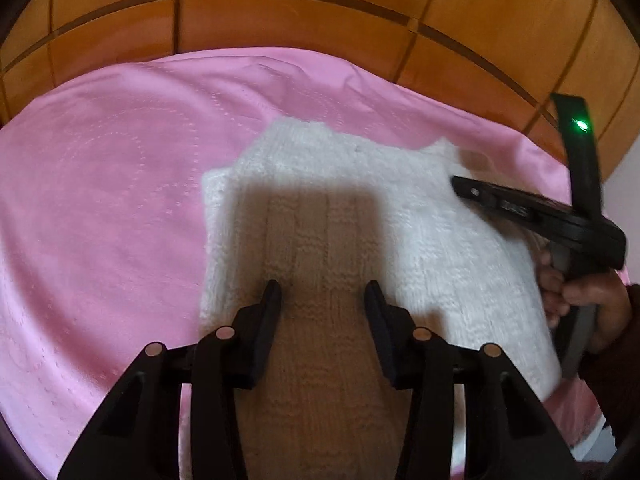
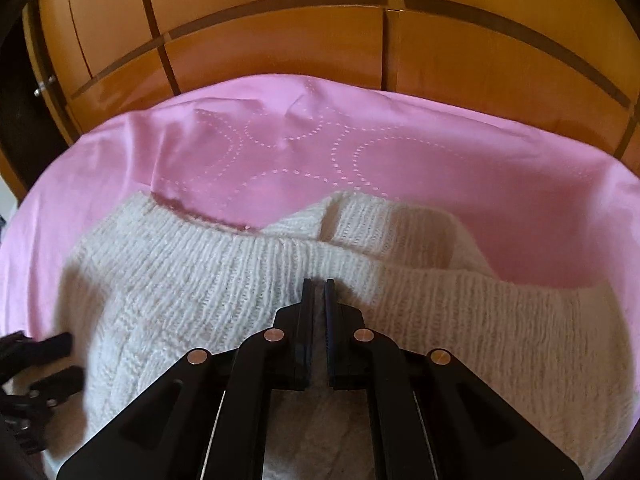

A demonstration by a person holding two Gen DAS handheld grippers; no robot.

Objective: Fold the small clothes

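A white knitted sweater (image 1: pixel 360 208) lies on a pink sheet (image 1: pixel 100 200) (wooden cupboards behind). The left hand-held gripper (image 1: pixel 323 294) hovers above it, fingers wide apart, holding nothing. The right hand-held gripper (image 2: pixel 319 290) is nearly closed, pinching the sweater's knit.

I see one garment, a small white knitted sweater (image 1: pixel 360 216), lying on the pink sheet (image 1: pixel 100 200). From the left wrist camera it is a folded block running from six o'clock up toward one o'clock. From the right wrist camera its ribbed edge (image 2: pixel 248 256) crosses at centre, a folded flap at one o'clock.
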